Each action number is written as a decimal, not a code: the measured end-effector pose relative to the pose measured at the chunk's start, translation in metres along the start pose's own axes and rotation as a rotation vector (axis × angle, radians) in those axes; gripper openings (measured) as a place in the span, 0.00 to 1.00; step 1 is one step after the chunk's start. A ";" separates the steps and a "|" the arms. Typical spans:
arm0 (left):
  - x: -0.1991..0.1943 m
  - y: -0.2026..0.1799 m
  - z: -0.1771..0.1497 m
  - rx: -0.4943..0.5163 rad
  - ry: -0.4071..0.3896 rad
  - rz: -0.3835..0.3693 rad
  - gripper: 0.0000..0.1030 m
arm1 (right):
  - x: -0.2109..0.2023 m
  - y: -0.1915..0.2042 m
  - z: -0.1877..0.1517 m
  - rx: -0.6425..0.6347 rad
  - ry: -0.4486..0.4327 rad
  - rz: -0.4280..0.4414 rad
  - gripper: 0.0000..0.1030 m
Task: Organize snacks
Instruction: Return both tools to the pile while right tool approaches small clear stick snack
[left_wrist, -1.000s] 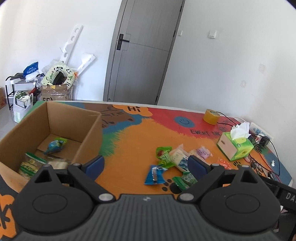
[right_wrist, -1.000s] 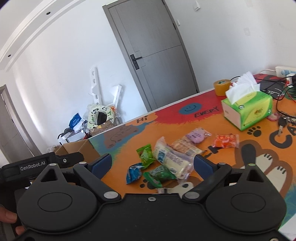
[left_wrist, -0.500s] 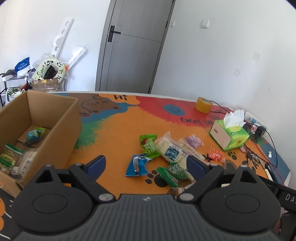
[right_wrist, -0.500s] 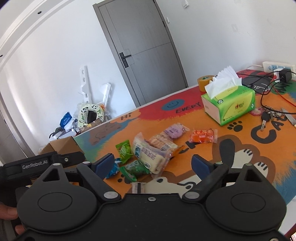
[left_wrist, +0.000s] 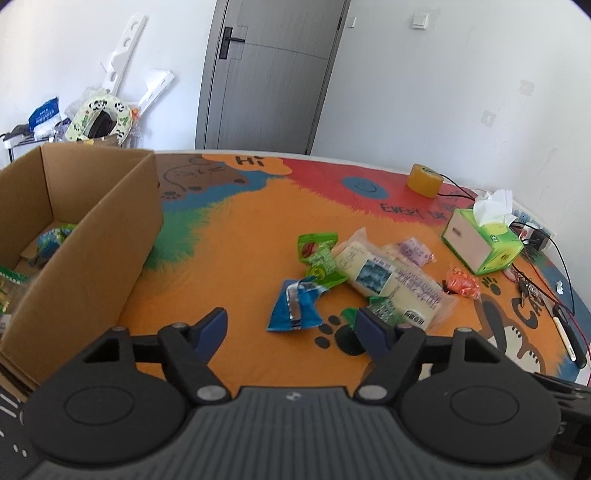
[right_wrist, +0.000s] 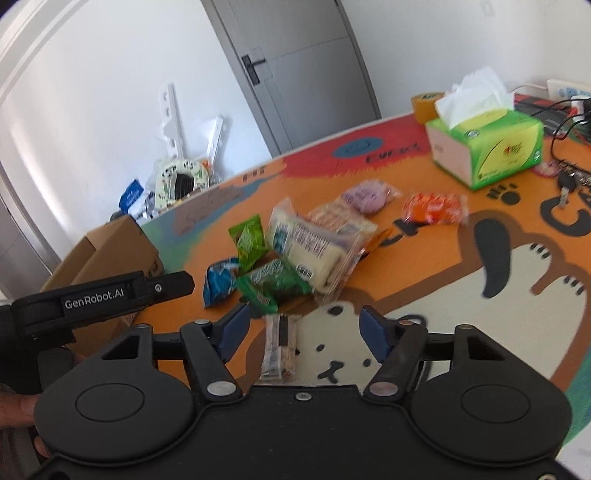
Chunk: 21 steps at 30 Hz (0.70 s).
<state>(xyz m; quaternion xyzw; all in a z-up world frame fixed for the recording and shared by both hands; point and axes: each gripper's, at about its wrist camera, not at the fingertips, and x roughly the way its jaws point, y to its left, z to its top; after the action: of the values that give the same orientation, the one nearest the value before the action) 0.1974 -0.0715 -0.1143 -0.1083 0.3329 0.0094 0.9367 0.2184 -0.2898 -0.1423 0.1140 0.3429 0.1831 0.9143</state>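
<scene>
Both hand-held grippers are hovering over the tabletop (left_wrist: 240, 236) with nothing pinched. Left hand-held gripper (left_wrist: 291, 326) is standing with its jaws apart, having just been narrowing, the blue snack packet (left_wrist: 295, 304) lying on the mat between and beyond its blue pads without touching them. Right hand-held gripper (right_wrist: 304, 328) is likewise parted after closing in somewhat, and a clear-wrapped snack bar (right_wrist: 279, 345) is lying between its pads, which are not pressing on it.

Largest on the colourful cartoon mat is the open cardboard box (left_wrist: 92, 258) at the left, already holding a few green and blue packets in its bottom. Near the right side is sitting the green tissue box (left_wrist: 484, 240), white tissue sticking up from it, with a yellow tape roll (left_wrist: 424, 179) beyond it toward the wall.

Loose snacks are lying in a cluster around the middle of the mat: a long pale bread package (left_wrist: 388, 280) is overlapping a light green packet (left_wrist: 321, 258) on its left and a dark green packet (right_wrist: 273, 282) at its near end. A purple wrapped snack (right_wrist: 365, 194) is lying just behind the bread, and an orange packet (right_wrist: 434, 208) is resting apart, toward the tissue box. A bunch of keys (right_wrist: 569, 179) and dark cables are trailing along the right edge.
</scene>
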 end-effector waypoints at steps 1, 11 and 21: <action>0.001 0.001 -0.001 0.000 0.003 0.001 0.73 | 0.004 0.002 -0.002 -0.005 0.010 -0.002 0.60; 0.011 0.008 -0.007 -0.005 0.018 -0.004 0.73 | 0.029 0.020 -0.009 -0.073 0.083 -0.051 0.19; 0.025 -0.002 0.004 0.008 0.014 0.002 0.73 | 0.020 -0.004 0.000 0.006 0.054 -0.086 0.19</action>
<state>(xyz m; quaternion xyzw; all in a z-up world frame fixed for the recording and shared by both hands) 0.2199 -0.0735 -0.1263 -0.1044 0.3397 0.0085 0.9347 0.2334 -0.2849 -0.1554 0.0970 0.3726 0.1457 0.9113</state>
